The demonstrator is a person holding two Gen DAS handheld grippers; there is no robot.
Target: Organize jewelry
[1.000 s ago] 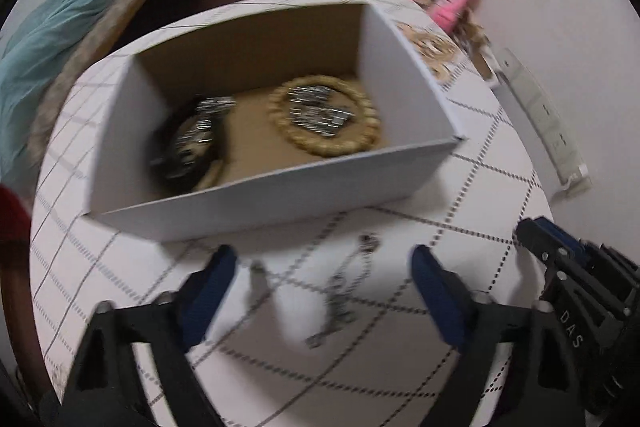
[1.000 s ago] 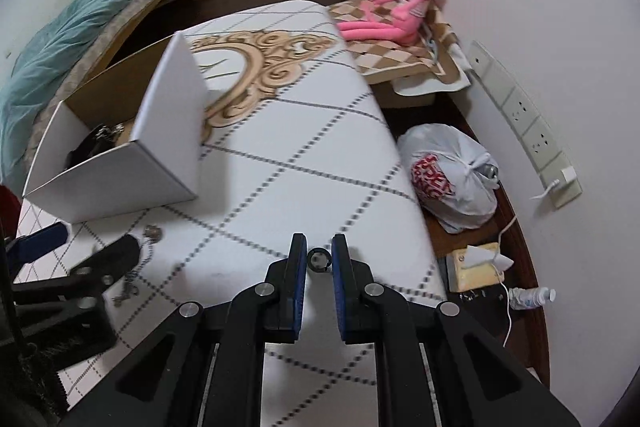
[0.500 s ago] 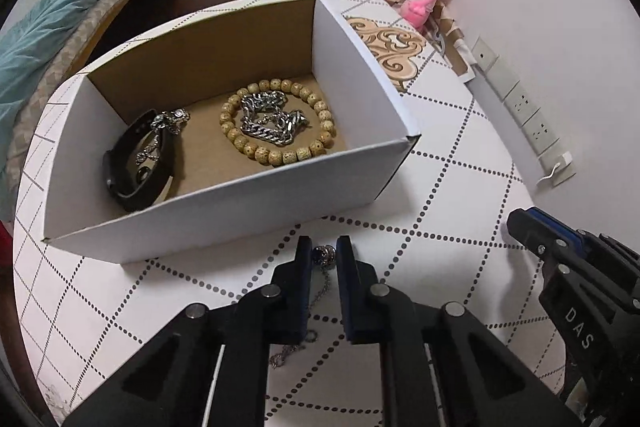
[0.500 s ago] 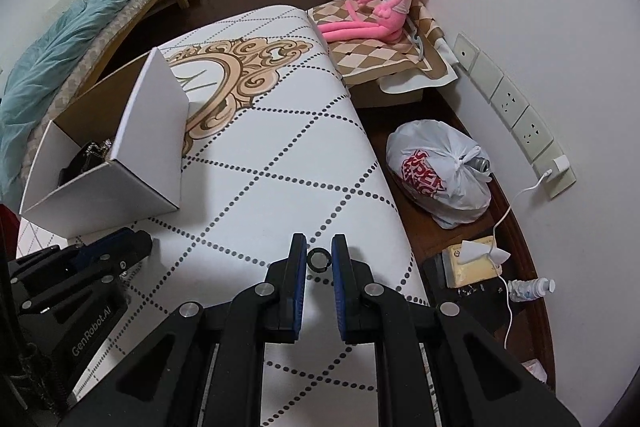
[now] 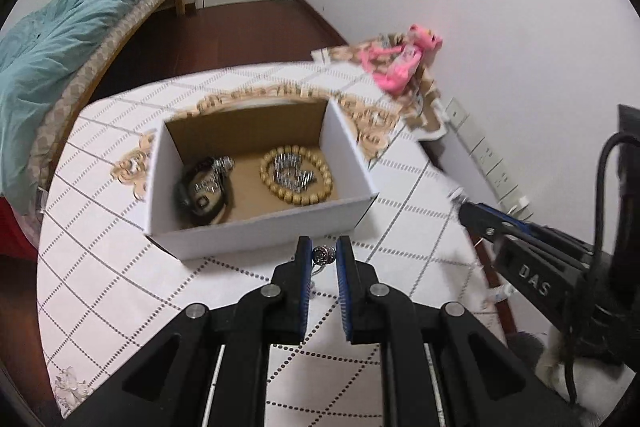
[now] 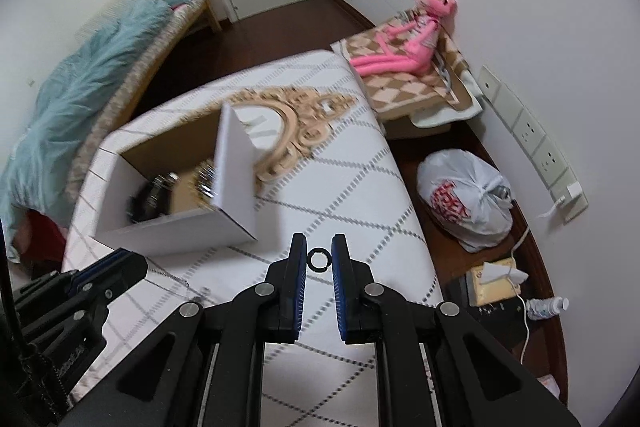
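White cardboard forms the box [image 5: 256,227], brown inside, sitting mid-frame in the left wrist view on a table [image 5: 408,211] covered in a white cloth with dotted diamond lines and a tan ornate print. Inside the box, a bead bracelet [image 5: 296,175] rings a heap of steel chain [image 5: 292,177] toward the right, and a black strap [image 5: 200,191] with metal links lies at the left.

The left gripper [image 5: 323,259], low centre of the frame, is clenched on a silver bead [image 5: 322,255] at the end of a thin chain; the chain hangs below between the fingers, just in front of the box's near wall. The right gripper [image 6: 319,261], low centre of its own view, is clenched on a small dark ring [image 6: 319,259], held over the table's right part, apart from the box [image 6: 236,163], which sits left of centre there. In that view the left gripper's body shows at the lower left with the thin chain [image 6: 172,277] trailing from it over the cloth.

A pink plush [image 6: 404,39] sits at the upper right by the wall, a tied plastic bag [image 6: 468,199] at the right on the floor, and a teal blanket [image 6: 76,107] on a bed at the upper left.
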